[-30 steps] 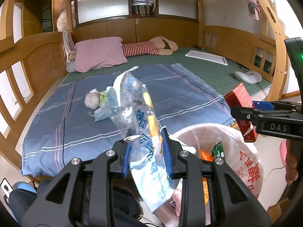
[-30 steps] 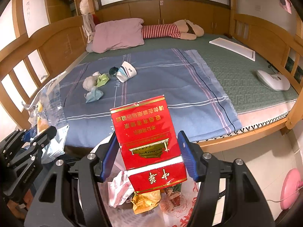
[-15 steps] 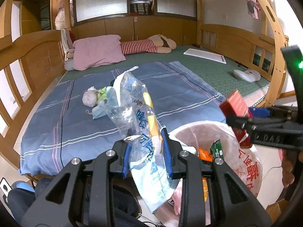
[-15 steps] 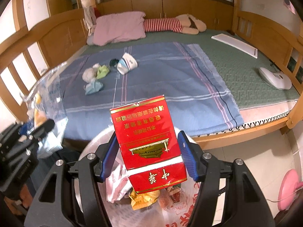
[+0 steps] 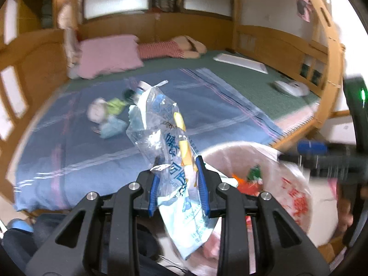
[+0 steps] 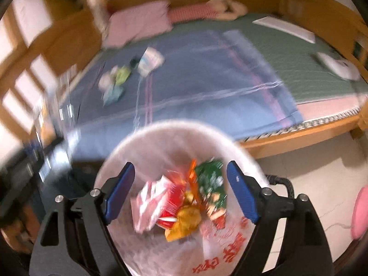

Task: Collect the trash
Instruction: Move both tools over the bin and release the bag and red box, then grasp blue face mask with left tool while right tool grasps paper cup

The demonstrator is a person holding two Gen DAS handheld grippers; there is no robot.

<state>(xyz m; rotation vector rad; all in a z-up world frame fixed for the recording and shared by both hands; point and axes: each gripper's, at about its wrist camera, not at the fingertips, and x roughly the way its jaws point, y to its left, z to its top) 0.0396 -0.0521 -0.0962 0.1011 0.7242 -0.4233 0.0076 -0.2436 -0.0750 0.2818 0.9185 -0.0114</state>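
Note:
My left gripper (image 5: 177, 185) is shut on a clear plastic wrapper (image 5: 168, 142) with blue print, held left of the trash bin (image 5: 296, 197). My right gripper (image 6: 180, 192) is open and empty, right above the bin (image 6: 147, 147), which is lined with a pink-white bag and holds several wrappers and the red box (image 6: 169, 203). More trash lies on the blue blanket: crumpled tissues (image 6: 112, 82) and a small white cup (image 6: 150, 61); the tissues also show in the left wrist view (image 5: 103, 115).
The wooden bed frame (image 6: 299, 135) edges the bed just behind the bin. A pink pillow (image 5: 108, 57), a striped doll (image 5: 172, 48), a white board (image 5: 240, 62) and a white device (image 5: 291, 88) lie on the green mat. Tiled floor (image 6: 322, 172) is right.
My right gripper opened and the red box dropped into the bin. Both views tilted and blurred with motion. The left gripper still holds the wrapper.

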